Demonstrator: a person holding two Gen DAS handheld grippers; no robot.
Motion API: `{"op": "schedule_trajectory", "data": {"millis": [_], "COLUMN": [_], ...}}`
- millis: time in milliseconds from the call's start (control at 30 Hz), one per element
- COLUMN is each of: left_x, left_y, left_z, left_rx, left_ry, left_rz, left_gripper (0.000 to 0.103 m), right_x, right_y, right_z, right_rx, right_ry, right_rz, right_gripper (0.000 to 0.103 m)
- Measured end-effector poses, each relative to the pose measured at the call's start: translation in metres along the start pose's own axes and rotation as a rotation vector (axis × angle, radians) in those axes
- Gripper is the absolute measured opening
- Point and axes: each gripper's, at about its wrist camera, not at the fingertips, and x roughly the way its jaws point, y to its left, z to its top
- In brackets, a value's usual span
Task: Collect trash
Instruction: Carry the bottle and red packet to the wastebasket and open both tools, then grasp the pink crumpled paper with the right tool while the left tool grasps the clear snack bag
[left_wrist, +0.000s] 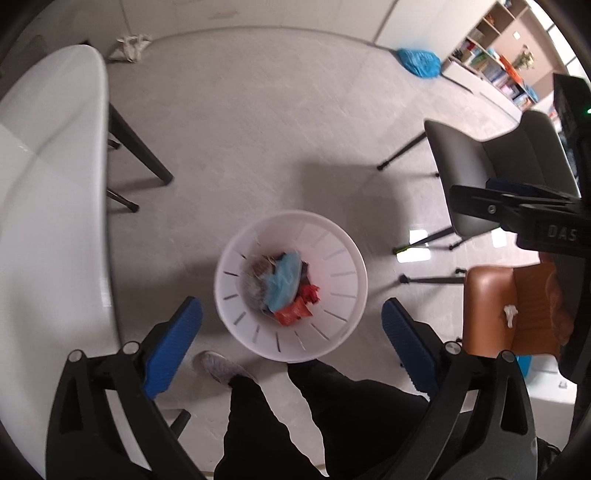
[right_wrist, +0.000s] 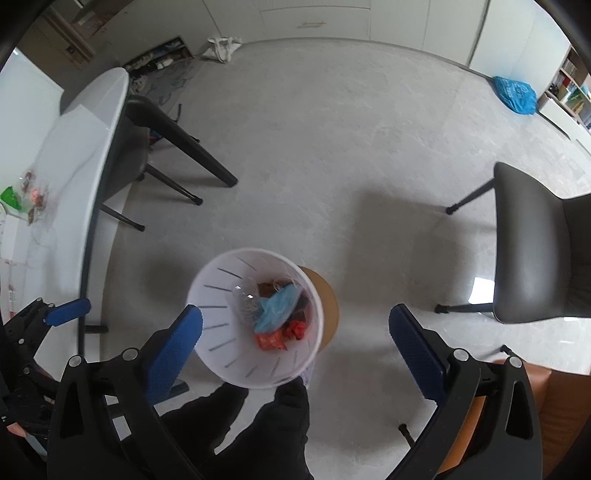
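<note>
A white slotted trash bin (left_wrist: 343, 240) stands on the floor below both grippers; it also shows in the right wrist view (right_wrist: 221, 280). Inside lies trash: a light blue bag (left_wrist: 284, 280), red-orange wrappers (left_wrist: 295, 312) and clear plastic (right_wrist: 245, 299). My left gripper (left_wrist: 291, 339) is open and empty above the bin's near side. My right gripper (right_wrist: 295, 341) is open and empty above the bin's right edge. More wrappers (right_wrist: 33, 195) lie on the white table (right_wrist: 74, 147) at the left.
A grey chair (right_wrist: 535, 251) stands at the right and a brown chair (left_wrist: 517, 306) with a white scrap on it. The table's black legs (right_wrist: 192, 147) reach into the floor. A blue bag (right_wrist: 515, 94) and a white bag (right_wrist: 223, 48) lie far off. The person's legs (left_wrist: 332, 413) stand by the bin.
</note>
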Motion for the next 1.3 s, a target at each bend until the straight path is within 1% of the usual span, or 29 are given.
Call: {"op": "schedule_trajectory", "data": {"millis": [133, 267, 333, 400, 500, 567, 700, 767, 867, 933, 1033, 1100, 1133, 1167, 1233, 1267, 1300], "left_x": [-0.034, -0.076, -0.095, -0.117, -0.142, -0.154, -0.17, -0.173, -0.178, -0.175, -0.167, -0.164, -0.162, -0.16, -0.158, -0.157, -0.157], "left_y": [0.025, 0.073, 0.099, 0.132, 0.172, 0.195, 0.241, 0.262, 0.292, 0.31, 0.325, 0.34, 0.349, 0.357, 0.367, 0.373, 0.378], "left_z": [-0.001, -0.015, -0.028, -0.049, -0.08, -0.1, -0.137, -0.151, -0.168, -0.175, -0.178, -0.183, -0.185, -0.185, -0.188, -0.188, -0.189], "left_rx": [-0.078, -0.229, -0.309, -0.399, -0.486, -0.523, -0.598, -0.631, -0.672, -0.692, -0.705, -0.72, -0.733, -0.742, -0.761, -0.772, -0.778], "left_ry": [-0.074, -0.153, -0.188, -0.232, -0.275, -0.286, -0.295, -0.297, -0.309, -0.308, -0.305, -0.306, -0.307, -0.307, -0.31, -0.313, -0.314], "left_rz": [0.062, 0.118, 0.151, 0.198, 0.271, 0.314, 0.359, 0.364, 0.347, 0.339, 0.331, 0.326, 0.319, 0.312, 0.297, 0.289, 0.283], "left_gripper": [0.095, 0.095, 0.095, 0.095, 0.095, 0.095, 0.095, 0.095, 0.095, 0.095, 0.095, 0.095, 0.095, 0.095, 0.095, 0.095, 0.095], "right_x": [-0.008, -0.018, -0.019, -0.017, -0.01, -0.004, 0.007, 0.013, 0.02, 0.024, 0.031, 0.037, 0.04, 0.045, 0.057, 0.067, 0.074], "right_y": [0.023, 0.071, 0.098, 0.132, 0.187, 0.228, 0.307, 0.346, 0.4, 0.426, 0.467, 0.495, 0.504, 0.52, 0.541, 0.556, 0.567], "right_z": [0.013, 0.026, 0.032, 0.038, 0.043, 0.044, 0.046, 0.05, 0.058, 0.066, 0.081, 0.098, 0.105, 0.116, 0.128, 0.134, 0.136], "right_rx": [-0.025, -0.123, -0.175, -0.224, -0.295, -0.352, -0.465, -0.515, -0.594, -0.645, -0.718, -0.727, -0.723, -0.71, -0.698, -0.697, -0.702], "right_ry": [-0.023, -0.058, -0.069, -0.067, -0.059, -0.05, -0.032, -0.027, -0.039, -0.05, -0.074, -0.086, -0.085, -0.077, -0.065, -0.056, -0.049], "right_rz": [0.062, 0.096, 0.113, 0.148, 0.195, 0.228, 0.266, 0.274, 0.28, 0.272, 0.249, 0.251, 0.262, 0.286, 0.311, 0.314, 0.311], "right_gripper": [0.1, 0.1, 0.1, 0.1, 0.1, 0.1, 0.1, 0.1, 0.1, 0.1, 0.1, 0.093, 0.088, 0.084, 0.079, 0.074, 0.072]}}
